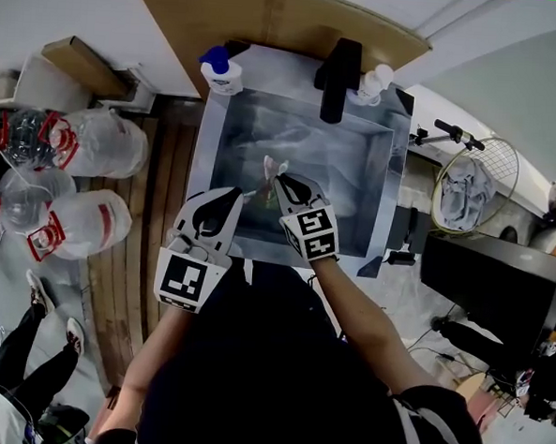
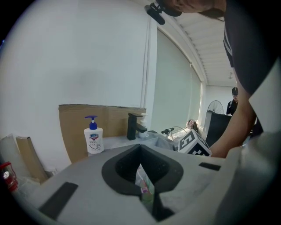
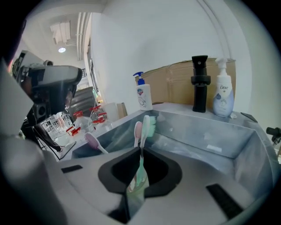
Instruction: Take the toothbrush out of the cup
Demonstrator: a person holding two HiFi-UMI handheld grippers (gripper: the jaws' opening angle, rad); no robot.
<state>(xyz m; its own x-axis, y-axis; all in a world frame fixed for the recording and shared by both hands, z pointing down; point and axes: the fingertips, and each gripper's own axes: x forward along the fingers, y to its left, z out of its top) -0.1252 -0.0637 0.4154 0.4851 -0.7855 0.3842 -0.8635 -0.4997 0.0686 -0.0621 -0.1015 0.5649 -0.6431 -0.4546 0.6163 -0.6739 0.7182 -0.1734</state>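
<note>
Half done at best: the right gripper (image 3: pixel 141 151) pinches the mint-green plastic toothbrush (image 3: pixel 145 131) by its handle above the grey steel sink (image 3: pixel 210 132), the left gripper (image 2: pixel 141 151) clamps what looks like the translucent plastic cup (image 2: pixel 142 178), and lifting the brush clear seemingly remains.

The far half of the sink (image 1: pixel 352 160), mid-frame in the head view, lies open to you. At top centre stands the black tap (image 1: pixel 339 75), with a soap bottle (image 1: pixel 220 70) on its left and a white bottle (image 1: pixel 374 81) on its right. At the near rim your left gripper (image 1: pixel 246 197), clamped on the cup (image 2: pixel 141 178), nearly meets the right gripper (image 1: pixel 277 182), which grips the toothbrush (image 3: pixel 148 125).
</note>
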